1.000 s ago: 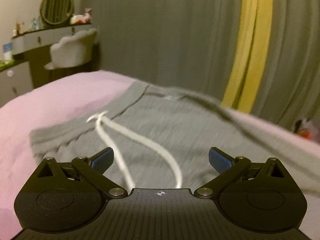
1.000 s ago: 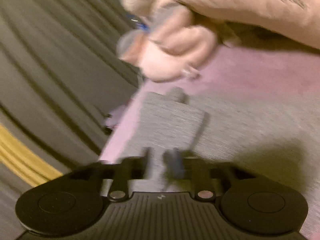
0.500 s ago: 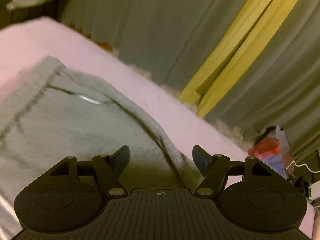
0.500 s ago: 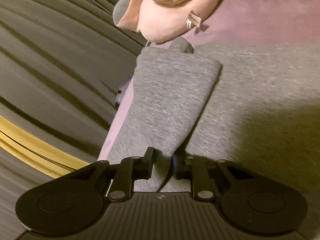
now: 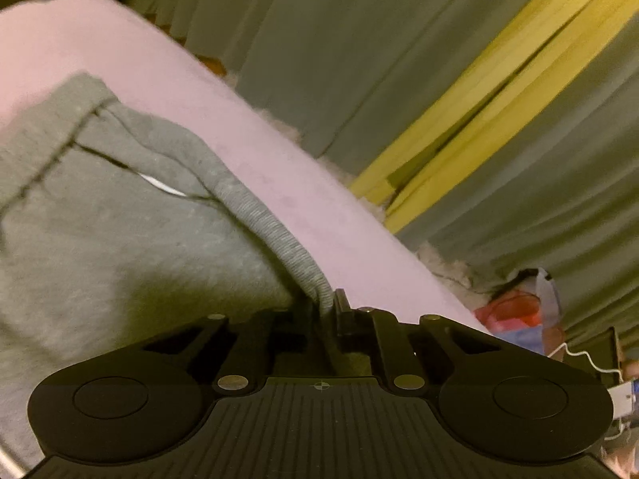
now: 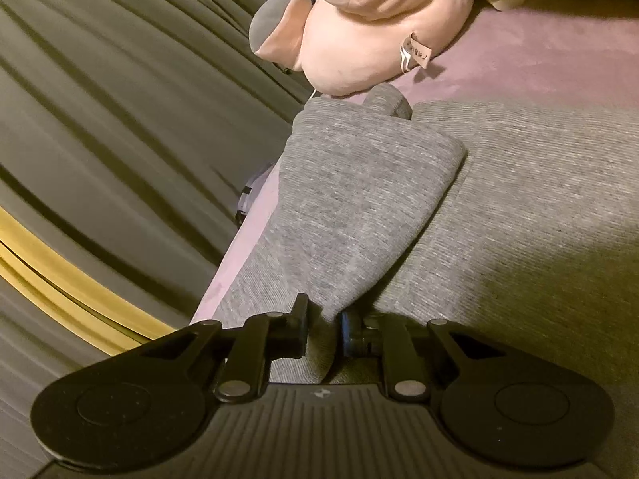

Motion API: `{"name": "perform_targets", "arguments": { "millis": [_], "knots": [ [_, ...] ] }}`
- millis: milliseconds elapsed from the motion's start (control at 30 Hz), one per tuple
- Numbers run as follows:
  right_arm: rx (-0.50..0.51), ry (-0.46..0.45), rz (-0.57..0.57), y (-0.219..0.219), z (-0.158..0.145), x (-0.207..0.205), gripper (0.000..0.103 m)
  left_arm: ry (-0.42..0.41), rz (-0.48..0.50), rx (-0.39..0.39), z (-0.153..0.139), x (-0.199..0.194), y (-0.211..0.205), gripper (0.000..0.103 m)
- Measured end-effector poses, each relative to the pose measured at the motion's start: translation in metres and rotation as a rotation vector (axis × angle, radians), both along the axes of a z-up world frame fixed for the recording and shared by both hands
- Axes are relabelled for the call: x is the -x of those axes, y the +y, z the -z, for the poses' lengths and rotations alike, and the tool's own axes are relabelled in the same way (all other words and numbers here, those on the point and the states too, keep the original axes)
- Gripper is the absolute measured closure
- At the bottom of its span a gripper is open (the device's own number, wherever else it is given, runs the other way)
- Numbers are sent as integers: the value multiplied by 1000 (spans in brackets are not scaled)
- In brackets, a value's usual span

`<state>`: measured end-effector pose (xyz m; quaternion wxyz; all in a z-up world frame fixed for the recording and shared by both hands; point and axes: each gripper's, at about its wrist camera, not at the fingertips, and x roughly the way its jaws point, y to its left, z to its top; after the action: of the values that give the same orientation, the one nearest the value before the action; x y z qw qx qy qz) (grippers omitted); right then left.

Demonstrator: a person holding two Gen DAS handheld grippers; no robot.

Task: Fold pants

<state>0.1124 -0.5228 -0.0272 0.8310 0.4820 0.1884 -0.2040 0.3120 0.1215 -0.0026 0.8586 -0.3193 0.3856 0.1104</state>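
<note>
Grey sweatpants (image 5: 120, 239) lie on a pink bed (image 5: 303, 199). In the left wrist view the waistband and a pocket seam show at the left, and my left gripper (image 5: 325, 307) is shut on the raised side edge of the pants near the bed's edge. In the right wrist view my right gripper (image 6: 323, 319) is shut on a fold of the grey pants (image 6: 359, 207), a leg lying over the other leg toward the cuff.
A pink plush toy (image 6: 379, 32) lies on the bed just beyond the leg cuff. Grey curtains with a yellow stripe (image 5: 479, 119) hang past the bed's far edge. Bags and a cable (image 5: 527, 311) sit on the floor beside the bed.
My left gripper swung right from the drawstring area to the pants' side edge and closed on it. My right gripper stayed shut on the leg fabric, and its view steadied.
</note>
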Motion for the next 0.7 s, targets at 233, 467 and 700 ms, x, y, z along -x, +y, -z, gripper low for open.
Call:
{"name": "perform_targets", "arguments": {
  "millis": [233,467,700],
  "knots": [
    [-93,-56,11,-9,-20,19,95,-163,42,-33,-65,80,0,92],
    [-3,-105,-8,-16,-68,80,95,-271,73,-7,-92,208,5,92],
    [70,57,-49,-28,-70,129,95,-27,-5,98,-12,285,18,92]
  ]
}}
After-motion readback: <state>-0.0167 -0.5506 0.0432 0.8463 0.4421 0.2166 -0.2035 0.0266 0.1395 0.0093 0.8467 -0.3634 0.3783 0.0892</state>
